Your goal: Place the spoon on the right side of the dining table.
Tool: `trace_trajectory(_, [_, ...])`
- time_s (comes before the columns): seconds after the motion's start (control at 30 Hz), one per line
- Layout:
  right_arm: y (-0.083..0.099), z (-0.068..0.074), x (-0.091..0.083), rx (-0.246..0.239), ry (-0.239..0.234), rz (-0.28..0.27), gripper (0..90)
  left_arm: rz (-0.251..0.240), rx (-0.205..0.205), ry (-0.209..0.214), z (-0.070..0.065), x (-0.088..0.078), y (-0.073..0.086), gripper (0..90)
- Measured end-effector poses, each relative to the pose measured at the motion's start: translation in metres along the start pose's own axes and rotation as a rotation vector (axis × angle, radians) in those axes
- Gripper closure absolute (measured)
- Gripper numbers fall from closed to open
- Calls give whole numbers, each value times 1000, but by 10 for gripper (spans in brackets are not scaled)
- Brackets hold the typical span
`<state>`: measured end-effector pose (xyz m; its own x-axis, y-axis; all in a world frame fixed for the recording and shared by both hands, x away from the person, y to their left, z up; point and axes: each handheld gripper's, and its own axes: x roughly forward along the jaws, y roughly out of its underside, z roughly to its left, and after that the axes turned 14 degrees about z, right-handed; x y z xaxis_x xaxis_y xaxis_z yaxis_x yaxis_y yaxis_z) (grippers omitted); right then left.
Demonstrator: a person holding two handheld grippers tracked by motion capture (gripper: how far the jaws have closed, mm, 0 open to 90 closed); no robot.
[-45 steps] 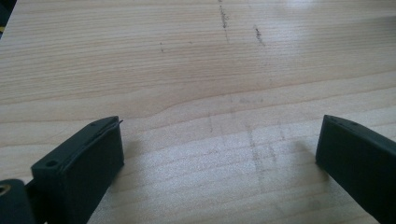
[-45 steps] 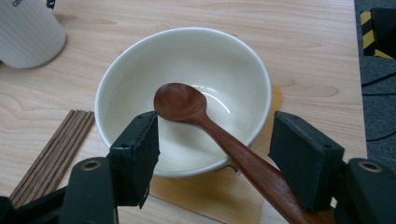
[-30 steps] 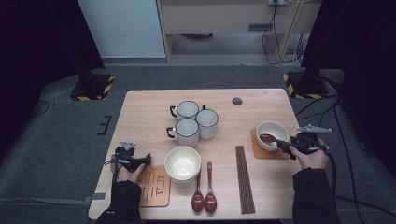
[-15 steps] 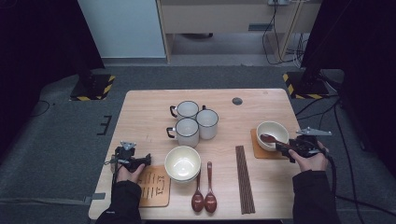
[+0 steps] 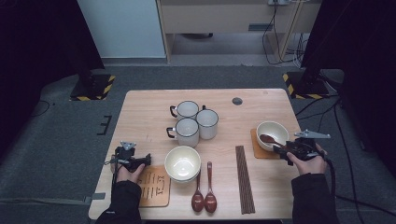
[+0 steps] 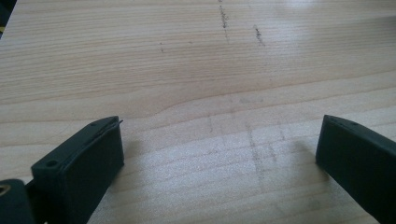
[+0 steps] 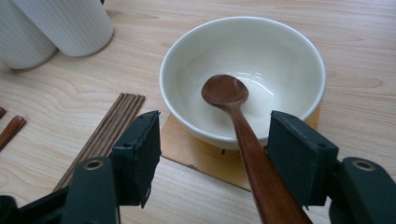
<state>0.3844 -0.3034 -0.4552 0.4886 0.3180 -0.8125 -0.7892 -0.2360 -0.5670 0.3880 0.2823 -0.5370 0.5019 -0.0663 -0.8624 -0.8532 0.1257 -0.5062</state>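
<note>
Right gripper (image 7: 212,158) jaws narrower around spoon (image 7: 238,121).

No legible text or labels.

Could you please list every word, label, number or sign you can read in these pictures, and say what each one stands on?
Nothing can be read for certain.
Dark printed marks on the wooden coaster beside the left gripper: too small and blurred to read.
Yellow-and-black hazard stripes on the stand bases on the floor: a warning pattern, no words.
The mugs, bowls and wooden spoon bear no lettering.
</note>
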Motion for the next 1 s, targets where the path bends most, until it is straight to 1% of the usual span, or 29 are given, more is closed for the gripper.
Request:
trace_trajectory(0.23, [3,5,-2,5,-18,1,367,2,2,0,0,0,0,0])
trace_trajectory(0.27, [3,5,-2,-3,-19,-2,367,2,2,0,0,0,0,0])
trace_trajectory(0.63, [5,11,-3,0,-45,-6,379,0,0,0,0,0,0,0])
trace_trajectory(0.73, [5,12,-3,-6,-47,-6,379,2,2,0,0,0,0,0])
trace_trajectory(0.83, [5,13,-2,2,-52,-1,383,2,2,0,0,0,0,0])
trace_trajectory(1.0, [3,17,-2,-9,-59,-4,391,0,0,0,0,0,0,0])
